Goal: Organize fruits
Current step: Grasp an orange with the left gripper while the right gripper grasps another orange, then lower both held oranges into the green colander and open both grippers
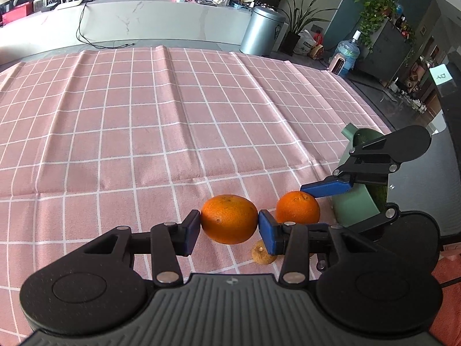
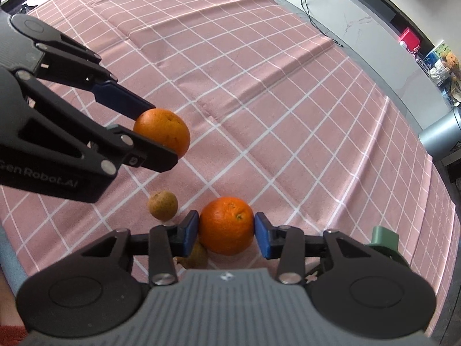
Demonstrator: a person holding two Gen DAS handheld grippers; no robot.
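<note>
Pink grid-check cloth point(image 1: 144, 121) over counter; kitchen bkgd w/ steel bin point(image 1: 262, 30), potted plants, water jug.

Items:
- Left claw point(image 1: 229, 227): clamped on an orange, "left orange" point(image 1: 229, 219), pads on both sides. Fruit looks lifted just off the cloth, judging from right wrist view, where it hangs above the grid point(image 2: 162, 131).
- Right claw point(image 2: 226, 229): clamped on a 2nd orange, "right orange" point(image 2: 226, 225), pads touching both flanks. Whether it is lifted or resting on cloth: cannot tell.
- Small brown fruit point(image 2: 162, 205), round, rough skin, loose on cloth between the two claws, near right claw's left pad. Type unclear.
- Yellowish fruit point(image 2: 197, 256), mostly hidden under right claw; type cannot be told.
- Green container point(image 1: 355, 204), at counter's right edge behind right claw; dark green contents partly seen, not identifiable.

Step in hand (est.): both oranges gripped, transport stage; approx. mid-task, 2 small fruits not yet dealt with.

Next move calls for (est.): carry the oranges to the green container, probable sorting spot; keep the claws apart to avoid a knock; release low so round fruit won't roll.
</note>
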